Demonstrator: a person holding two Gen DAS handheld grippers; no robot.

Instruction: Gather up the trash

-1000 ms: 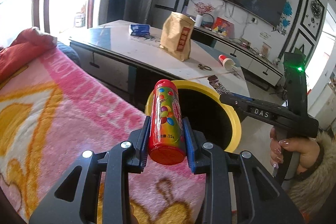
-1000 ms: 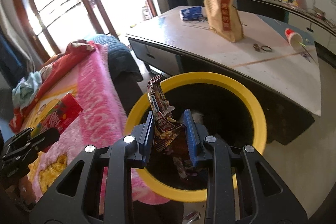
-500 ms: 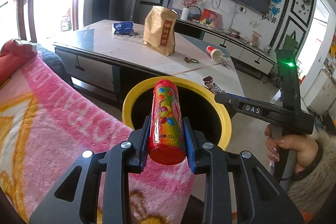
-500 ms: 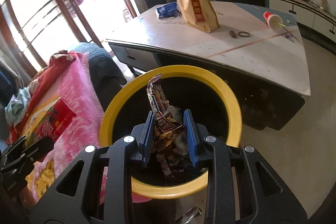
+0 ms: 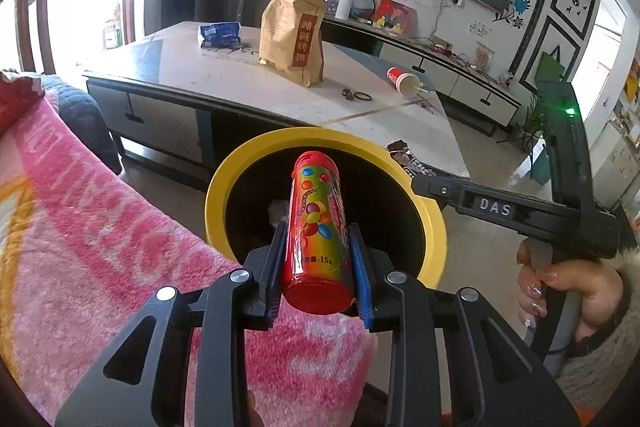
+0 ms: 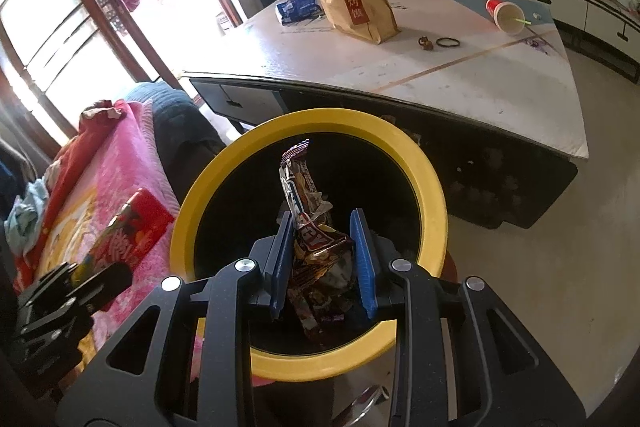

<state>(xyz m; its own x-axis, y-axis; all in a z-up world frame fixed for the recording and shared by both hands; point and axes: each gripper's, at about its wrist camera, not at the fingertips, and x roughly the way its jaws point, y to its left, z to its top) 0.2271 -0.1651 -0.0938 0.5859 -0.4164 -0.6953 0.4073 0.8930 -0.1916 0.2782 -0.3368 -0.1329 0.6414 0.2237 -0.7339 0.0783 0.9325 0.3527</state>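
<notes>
My left gripper [image 5: 318, 247] is shut on a red candy tube [image 5: 318, 227] with coloured sweets printed on it, held over the near rim of the yellow-rimmed black bin [image 5: 434, 223]. My right gripper [image 6: 322, 239] is shut on a crumpled brown snack wrapper [image 6: 308, 219], held above the open mouth of the bin [image 6: 432, 187]. The right gripper also shows in the left wrist view [image 5: 416, 183], at the bin's right rim, with the wrapper end sticking out. The left gripper with the tube shows at the lower left of the right wrist view [image 6: 100, 267].
A pink blanket [image 5: 80, 235] covers a sofa at the left. Behind the bin stands a low table [image 5: 280, 87] with a brown paper bag [image 5: 292, 35], a blue packet [image 5: 219, 34], a tipped red paper cup [image 5: 404, 81] and small rings [image 5: 358, 95].
Both grippers have moved toward the bin. The candy tube now hangs over the bin's near edge, and the wrapper sits further over the bin's mouth. Both stay shut on their items.
</notes>
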